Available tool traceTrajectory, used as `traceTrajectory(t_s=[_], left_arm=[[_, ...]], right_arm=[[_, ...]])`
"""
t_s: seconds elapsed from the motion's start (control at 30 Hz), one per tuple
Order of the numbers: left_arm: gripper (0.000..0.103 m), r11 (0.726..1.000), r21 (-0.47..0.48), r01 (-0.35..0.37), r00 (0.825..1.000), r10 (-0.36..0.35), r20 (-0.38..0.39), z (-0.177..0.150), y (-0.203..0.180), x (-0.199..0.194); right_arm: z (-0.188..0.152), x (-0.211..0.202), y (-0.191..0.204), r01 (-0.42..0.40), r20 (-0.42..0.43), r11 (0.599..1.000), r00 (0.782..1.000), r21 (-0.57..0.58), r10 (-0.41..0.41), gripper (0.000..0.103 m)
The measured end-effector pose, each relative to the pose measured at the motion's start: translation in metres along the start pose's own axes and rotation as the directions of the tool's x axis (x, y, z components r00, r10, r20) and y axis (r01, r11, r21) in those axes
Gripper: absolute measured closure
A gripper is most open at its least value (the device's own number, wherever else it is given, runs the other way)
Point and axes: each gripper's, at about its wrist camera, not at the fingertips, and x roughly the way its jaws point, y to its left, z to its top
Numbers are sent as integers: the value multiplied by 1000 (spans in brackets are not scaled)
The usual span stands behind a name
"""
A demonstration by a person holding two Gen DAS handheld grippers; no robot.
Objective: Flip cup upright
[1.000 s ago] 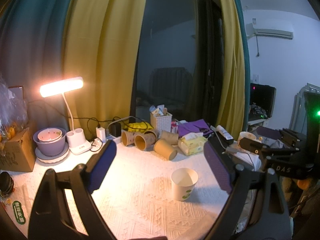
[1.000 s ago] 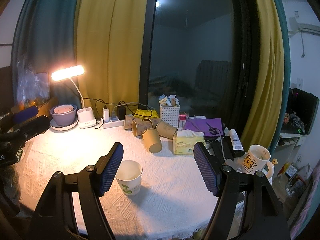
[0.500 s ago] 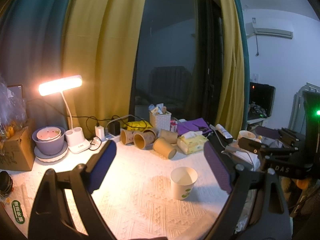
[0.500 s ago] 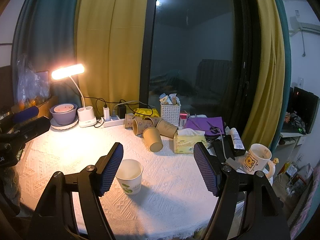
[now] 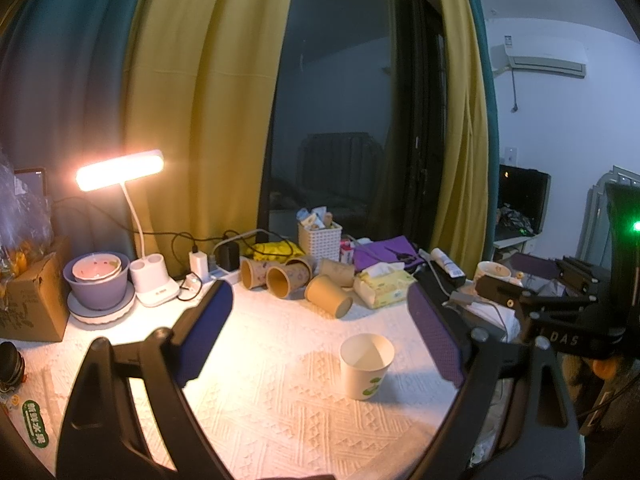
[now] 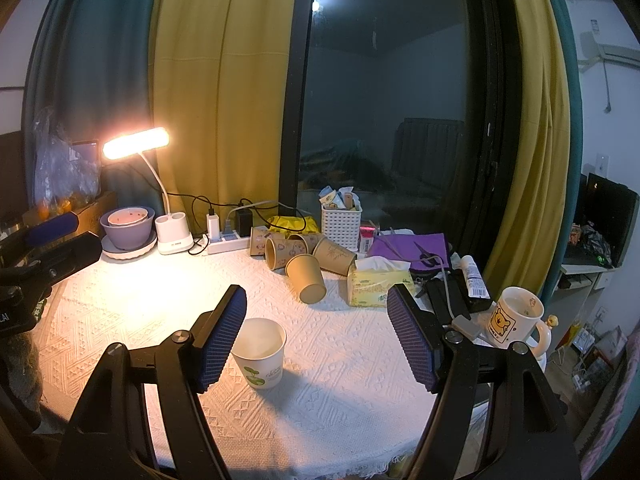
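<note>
Cup (image 6: pixel 260 353) stands upright; flip looks done.
Both tongs, left (image 5: pixel 320 336) and right (image 6: pixel 316 338), gape apart near the cup; you need only withdraw.

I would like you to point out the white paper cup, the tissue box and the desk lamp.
white paper cup (image 6: pixel 262 354): right wrist view, on its side wall, above the green print.
tissue box (image 6: pixel 374 288): right wrist view, on its yellow front face.
desk lamp (image 5: pixel 120 170): left wrist view, on its glowing head.
</note>
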Motion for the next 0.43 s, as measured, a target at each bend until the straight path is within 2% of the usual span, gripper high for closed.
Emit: traceTrajectory(t_s=[0.37,0.43], left_arm=[[13,1000,-3,18,1000,-18,2,-4,-5,2],[12,1000,-14,-9,1000,9,11,-9,-4,4]], right_arm=[[-6,1,3,-1,-6,1000,1000,0,1,27],[-10,3,5,-2,-12,1000,1000,-2,2,27]])
